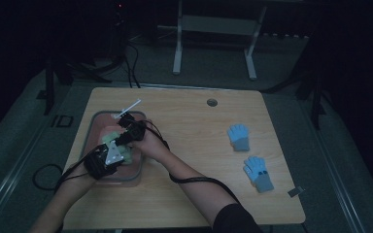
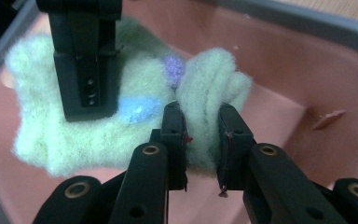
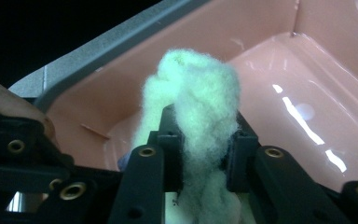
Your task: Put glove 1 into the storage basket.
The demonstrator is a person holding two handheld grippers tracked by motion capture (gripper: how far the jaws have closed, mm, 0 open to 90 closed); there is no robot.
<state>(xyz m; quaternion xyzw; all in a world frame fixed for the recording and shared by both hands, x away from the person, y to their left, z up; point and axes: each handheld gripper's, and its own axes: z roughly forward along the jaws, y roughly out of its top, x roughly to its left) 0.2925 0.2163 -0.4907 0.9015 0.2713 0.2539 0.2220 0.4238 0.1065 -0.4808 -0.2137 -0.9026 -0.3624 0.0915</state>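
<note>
Left gripper view: a fuzzy pale-green glove [image 2: 98,116], dotted with a blue and a purple patch, lies on the floor of a pink tub [image 2: 279,70], one bunched fold of it pinched firmly between the jaws of the left gripper [image 2: 203,135]. The right gripper [image 3: 203,140] is likewise clenched on a tuft of the same glove [image 3: 196,107], its pads pressing into the fleece in the right gripper view. In the high view both grippers work close together inside the tub [image 1: 90,127] at the left of the wooden table [image 1: 194,126], the left gripper [image 1: 119,154] nearest the person and the right gripper [image 1: 121,141] just beyond it; a white stick [image 1: 128,108] rests across the tub's far rim. Two blue gloves [image 1: 250,155] lie well apart at the table's right. The soft fleece will likely slip if tugged unevenly, so both grips should lift together, keeping the fabric clear of the tub wall.
</note>
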